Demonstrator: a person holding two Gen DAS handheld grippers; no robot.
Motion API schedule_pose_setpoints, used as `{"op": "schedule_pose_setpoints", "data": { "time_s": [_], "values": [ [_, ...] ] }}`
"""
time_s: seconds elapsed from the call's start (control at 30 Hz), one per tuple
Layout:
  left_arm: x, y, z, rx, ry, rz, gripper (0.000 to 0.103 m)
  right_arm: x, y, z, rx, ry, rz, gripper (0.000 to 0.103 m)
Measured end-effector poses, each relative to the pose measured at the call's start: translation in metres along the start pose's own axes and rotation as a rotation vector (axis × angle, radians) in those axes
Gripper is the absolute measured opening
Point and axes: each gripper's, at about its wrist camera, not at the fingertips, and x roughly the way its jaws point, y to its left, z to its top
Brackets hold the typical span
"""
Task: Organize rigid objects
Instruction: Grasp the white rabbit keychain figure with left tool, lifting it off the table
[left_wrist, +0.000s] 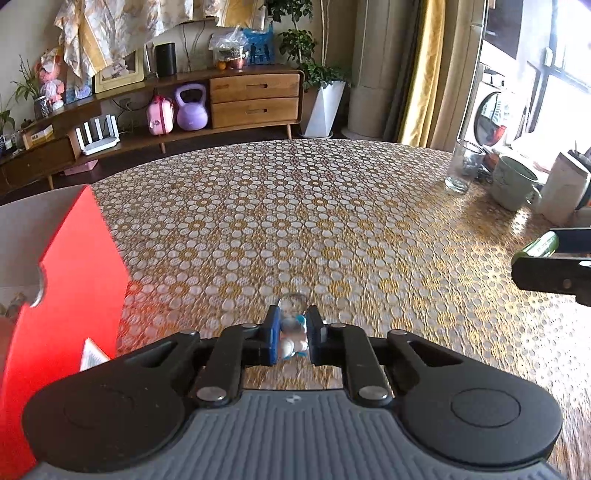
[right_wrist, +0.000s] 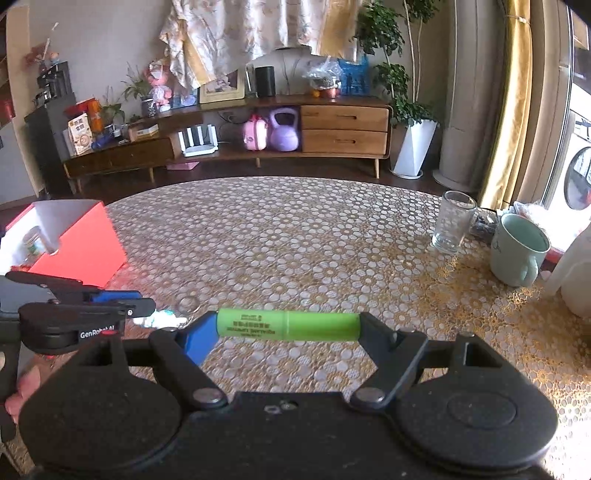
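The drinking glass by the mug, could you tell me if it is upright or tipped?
Upright: the glass stands on its base, mouth up, beside the mug.

A green cylindrical tube (right_wrist: 288, 325) with small dark print lies crosswise, level above the patterned tablecloth, pinched end to end. A small clear-and-blue trinket with a transparent ring (left_wrist: 293, 325), blurred, sits clamped just above the cloth. An open red box (right_wrist: 83, 245) with a white inside stands at the table's left edge, a small jar (right_wrist: 33, 240) within.
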Motion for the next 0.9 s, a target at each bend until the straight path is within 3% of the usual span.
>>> {"op": "schedule_pose_setpoints", "data": {
  "time_s": [0.5,0.57,0.6,0.63,0.7,0.9],
  "values": [
    [-0.029,0.009,-0.030,0.048,0.007,-0.077,0.015,-0.011,0.019,-0.019,-0.029,0.034,0.033,0.080],
    [-0.025,0.008,-0.028,0.048,0.008,-0.072,0.020,-0.008,0.019,-0.019,-0.024,0.041,0.041,0.080],
    [-0.022,0.008,-0.027,0.048,0.009,-0.066,0.033,-0.007,0.019,-0.019,-0.023,0.043,0.042,0.080],
    [-0.019,0.008,-0.028,0.046,0.008,-0.064,0.053,-0.006,0.020,-0.022,-0.022,0.045,0.043,0.080],
    [-0.013,0.010,-0.027,0.030,-0.006,-0.049,0.072,-0.003,0.020,-0.023,-0.018,0.053,0.049,0.080],
    [0.015,0.016,-0.022,0.031,0.027,-0.016,0.072,0.006,0.020,-0.028,-0.011,0.075,0.053,0.080]
  ]
}}
